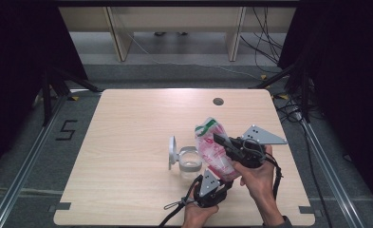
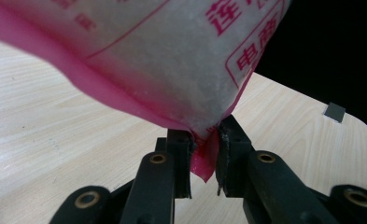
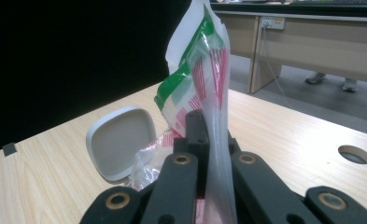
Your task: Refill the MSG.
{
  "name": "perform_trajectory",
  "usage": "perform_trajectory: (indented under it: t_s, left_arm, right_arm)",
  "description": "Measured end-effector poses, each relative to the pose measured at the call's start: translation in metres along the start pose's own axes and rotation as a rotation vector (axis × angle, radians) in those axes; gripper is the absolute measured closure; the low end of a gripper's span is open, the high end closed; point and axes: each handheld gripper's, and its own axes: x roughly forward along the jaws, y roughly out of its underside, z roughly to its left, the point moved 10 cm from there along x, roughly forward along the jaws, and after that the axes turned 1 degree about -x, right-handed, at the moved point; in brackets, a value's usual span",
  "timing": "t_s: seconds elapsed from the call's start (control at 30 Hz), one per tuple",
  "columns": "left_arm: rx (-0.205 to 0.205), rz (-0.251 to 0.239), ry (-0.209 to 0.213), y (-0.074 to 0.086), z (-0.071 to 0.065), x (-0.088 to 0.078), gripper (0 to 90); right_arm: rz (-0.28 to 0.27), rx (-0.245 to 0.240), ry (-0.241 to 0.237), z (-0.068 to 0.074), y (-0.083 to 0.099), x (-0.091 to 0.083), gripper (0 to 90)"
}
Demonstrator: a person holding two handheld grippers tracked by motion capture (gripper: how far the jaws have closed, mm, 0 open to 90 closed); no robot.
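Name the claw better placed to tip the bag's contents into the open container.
Probably the left claw: it pinches the bag's bottom corner and can lift it. The right claw clamps the upper part, steadying the mouth near the container.

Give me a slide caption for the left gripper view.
Left gripper pinches the pink bottom corner of a white-filled bag above the wooden table.

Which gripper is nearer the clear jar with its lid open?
Left. The left gripper sits just right of the jar, below it, pinching the bag; the right gripper clamps the bag farther right.
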Motion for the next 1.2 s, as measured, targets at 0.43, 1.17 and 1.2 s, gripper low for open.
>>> perform_trajectory:
  t_s: [0.43, 1.17, 1.2]
  left_arm:
    - [-0.036, -0.036, 0.015, -0.006, 0.0, 0.002, 77.6]
    - [-0.046, -0.063, 0.027, -0.013, -0.001, 0.007, 77.9]
    - [-0.048, -0.057, 0.023, -0.013, -0.001, 0.007, 78.0]
  right_arm:
    - [0.009, -0.005, -0.011, 0.005, -0.003, 0.012, 90.0]
    - [0.064, -0.008, -0.013, 0.011, 0.0, 0.031, 90.0]
    - [0.065, -0.027, -0.009, 0.01, -0.001, 0.032, 90.0]
